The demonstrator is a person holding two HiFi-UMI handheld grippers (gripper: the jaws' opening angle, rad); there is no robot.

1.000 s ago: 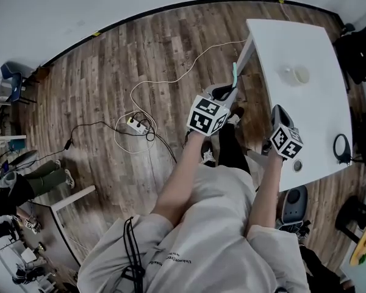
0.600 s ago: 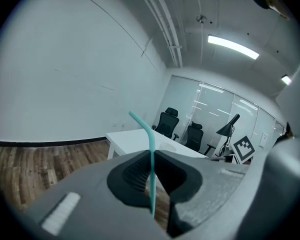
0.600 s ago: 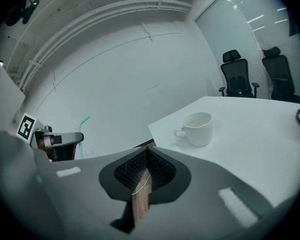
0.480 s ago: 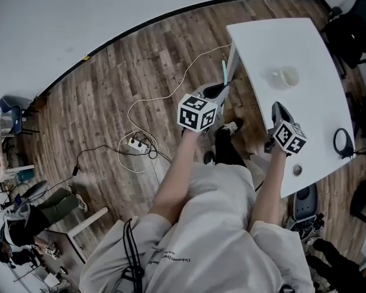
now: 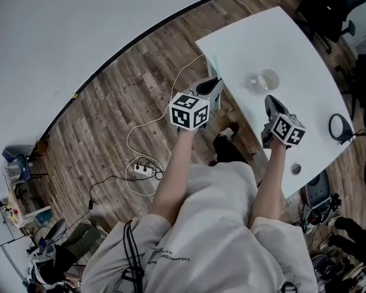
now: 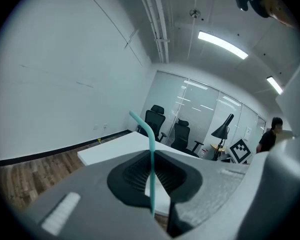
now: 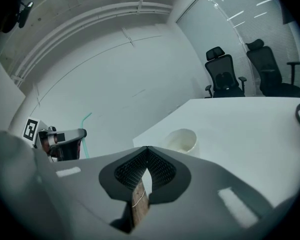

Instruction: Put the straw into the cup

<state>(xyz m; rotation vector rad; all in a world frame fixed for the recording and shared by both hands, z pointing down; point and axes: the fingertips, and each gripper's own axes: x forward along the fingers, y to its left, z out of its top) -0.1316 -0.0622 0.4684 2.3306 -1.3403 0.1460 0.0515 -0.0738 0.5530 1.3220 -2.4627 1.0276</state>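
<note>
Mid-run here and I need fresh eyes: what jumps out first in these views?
The teal straw with its bent top stands upright, clamped in the shut left gripper beside the left edge of the white table. A pale cup sits alone on that table, apart from both grippers. The right gripper is shut on nothing and points toward it.

Pretty plain room: white walls (image 5: 61, 29), wood-plank floor (image 5: 110, 115) with a power strip (image 5: 141, 170) lying on it, white worktop (image 5: 293, 54), black office chairs (image 6: 154, 120) by a glass partition (image 6: 205, 109), strip lights (image 6: 222, 44) overhead.
</note>
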